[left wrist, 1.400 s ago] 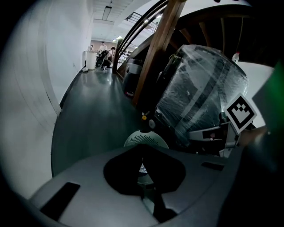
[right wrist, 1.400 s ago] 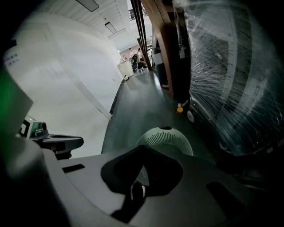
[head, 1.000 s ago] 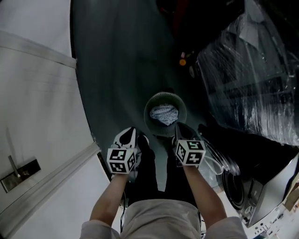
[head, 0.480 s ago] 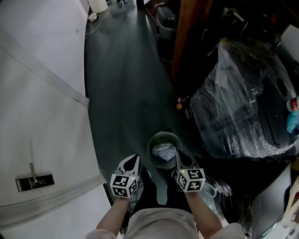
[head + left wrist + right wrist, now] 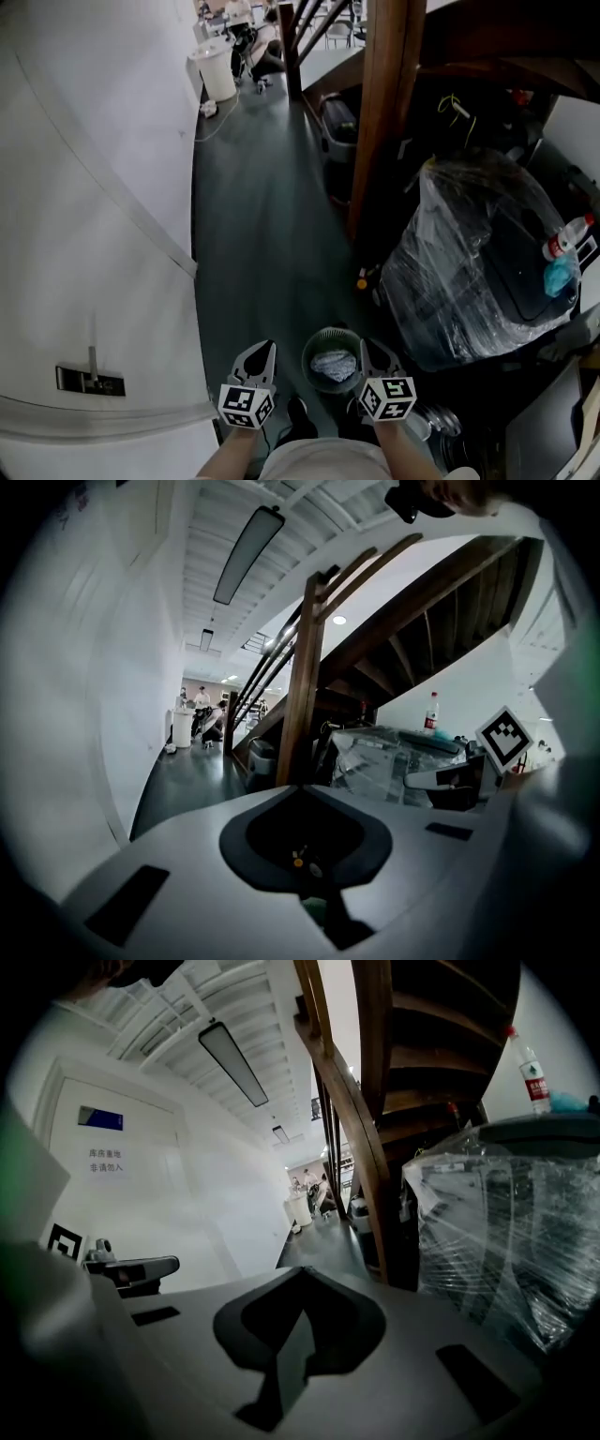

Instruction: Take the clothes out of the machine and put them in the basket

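**Spotter:** While you stood over the basket, neither tool was carrying anything. Your left gripper had its jaws pressed together on nothing, and your right gripper was closed and empty as well.

**Operator:** And the clothes?

**Spotter:** One pale bundle of clothes lay inside the basket. It sat on the dark floor, low between your two grippers.

**Operator:** What could have gone wrong from there?

**Spotter:** As I judged it, closed jaws would have shoved a garment aside instead of catching it, so you needed to spread them before reaching in. The basket also stood close in front of you, near the plastic-wrapped bulk, and a careless step might have tipped it. The machine's opening didn't show plainly, so I couldn't tell whether more laundry was waiting inside.
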Motion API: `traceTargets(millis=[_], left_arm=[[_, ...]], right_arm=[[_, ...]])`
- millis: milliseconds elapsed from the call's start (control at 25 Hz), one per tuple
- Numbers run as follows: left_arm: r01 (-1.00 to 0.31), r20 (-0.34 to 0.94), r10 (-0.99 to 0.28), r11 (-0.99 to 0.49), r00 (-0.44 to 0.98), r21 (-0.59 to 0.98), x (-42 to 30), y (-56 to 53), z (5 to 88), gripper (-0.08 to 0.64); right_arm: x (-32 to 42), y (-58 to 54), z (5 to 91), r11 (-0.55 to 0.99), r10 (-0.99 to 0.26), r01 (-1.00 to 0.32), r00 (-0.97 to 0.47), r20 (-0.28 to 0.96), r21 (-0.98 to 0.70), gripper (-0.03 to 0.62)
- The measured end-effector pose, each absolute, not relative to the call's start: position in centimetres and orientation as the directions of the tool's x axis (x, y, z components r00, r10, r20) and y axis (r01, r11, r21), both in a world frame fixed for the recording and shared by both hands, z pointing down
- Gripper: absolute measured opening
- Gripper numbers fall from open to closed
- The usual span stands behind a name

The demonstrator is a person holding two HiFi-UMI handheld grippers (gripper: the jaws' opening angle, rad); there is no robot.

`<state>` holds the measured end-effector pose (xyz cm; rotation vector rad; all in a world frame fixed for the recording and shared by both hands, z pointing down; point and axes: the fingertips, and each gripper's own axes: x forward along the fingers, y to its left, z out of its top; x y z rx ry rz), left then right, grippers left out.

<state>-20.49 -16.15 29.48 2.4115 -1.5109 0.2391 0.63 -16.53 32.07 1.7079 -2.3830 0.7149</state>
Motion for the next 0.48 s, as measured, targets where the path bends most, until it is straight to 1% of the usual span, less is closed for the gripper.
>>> traceTargets(millis=[200, 480], left_arm=[[-0.910, 0.207, -0.889, -0.382, 0.409, 0.161, -21.3, -16.6, 25.7, 0.020], [-0.914, 0.089, -0.911, -0.394, 0.403, 0.098, -21.2, -17.4, 20.6, 0.020]], right_arm=[[0.3, -17.0, 27.9, 0.281, -0.887, -0.916, -0.361, 0.287, -0.285, 0.008], [0.6, -17.7, 23.3, 0.331, -0.907, -0.912, -0.378, 0.186, -0.241, 0.008]])
